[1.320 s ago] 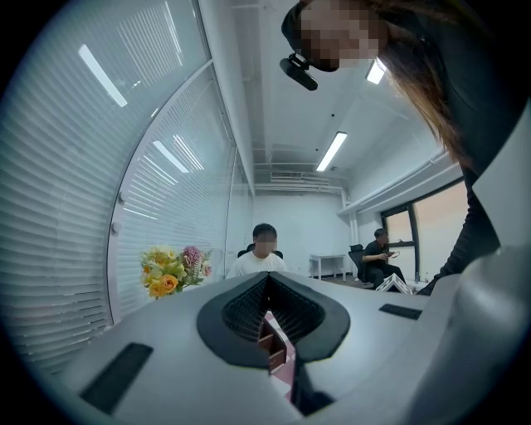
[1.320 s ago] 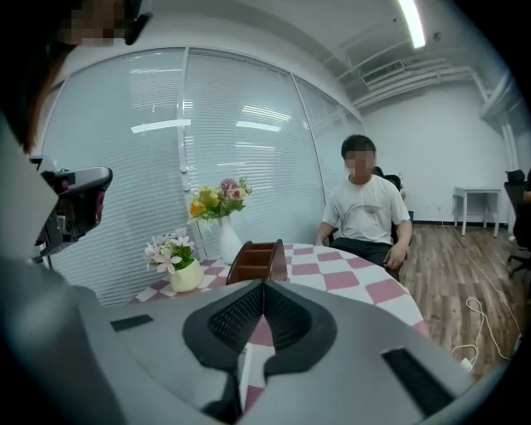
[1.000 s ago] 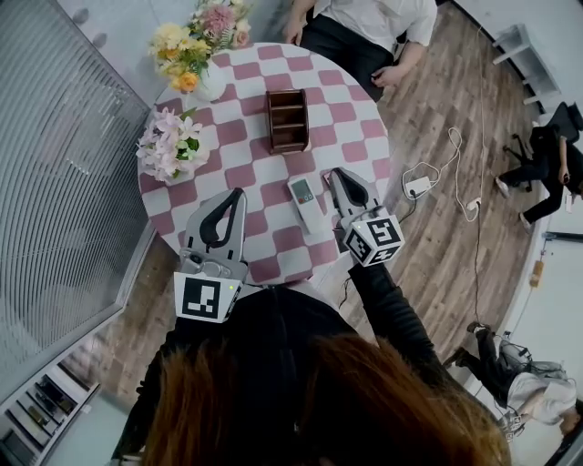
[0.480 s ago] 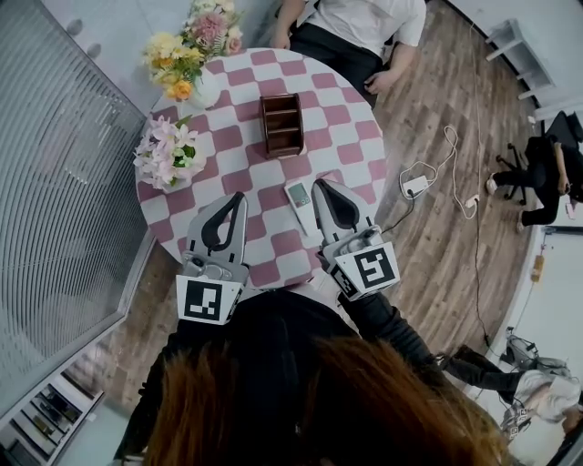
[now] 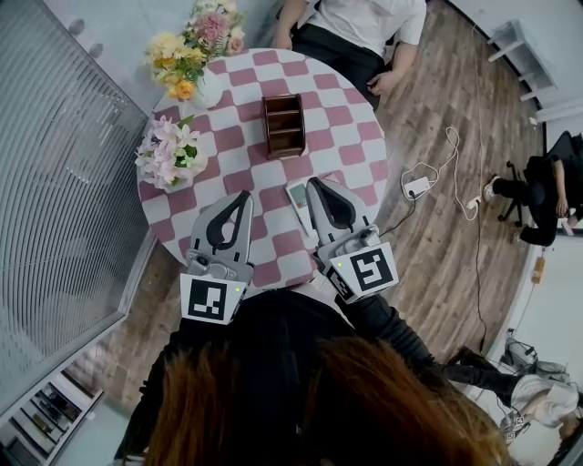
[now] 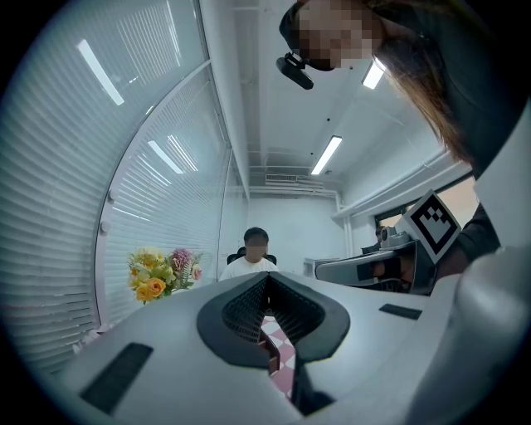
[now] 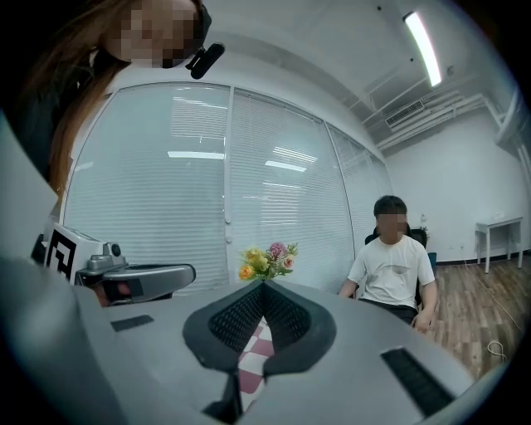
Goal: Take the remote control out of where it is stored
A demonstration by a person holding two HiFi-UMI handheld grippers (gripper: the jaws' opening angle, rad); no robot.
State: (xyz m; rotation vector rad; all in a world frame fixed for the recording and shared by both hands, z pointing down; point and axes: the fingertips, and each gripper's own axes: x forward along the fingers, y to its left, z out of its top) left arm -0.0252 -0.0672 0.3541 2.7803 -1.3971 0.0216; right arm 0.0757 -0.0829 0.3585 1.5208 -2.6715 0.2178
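A white remote control lies flat on the pink-and-white checked round table, in front of a brown wooden organiser whose compartments look empty. My right gripper hovers just right of the remote with its jaws shut on nothing, and it hides the remote's near end. My left gripper hangs over the table's near left part, also shut and empty. In the left gripper view the left gripper shows its jaws meeting at the tip. The right gripper view shows the right gripper closed the same way.
A yellow bouquet in a white vase and a bunch of pink flowers stand at the table's left. A person sits at the far side. Cables and a power strip lie on the wooden floor to the right.
My right gripper has drawn back toward me and shifted left, now covering the remote's near end. The remote and the left gripper have hardly moved.
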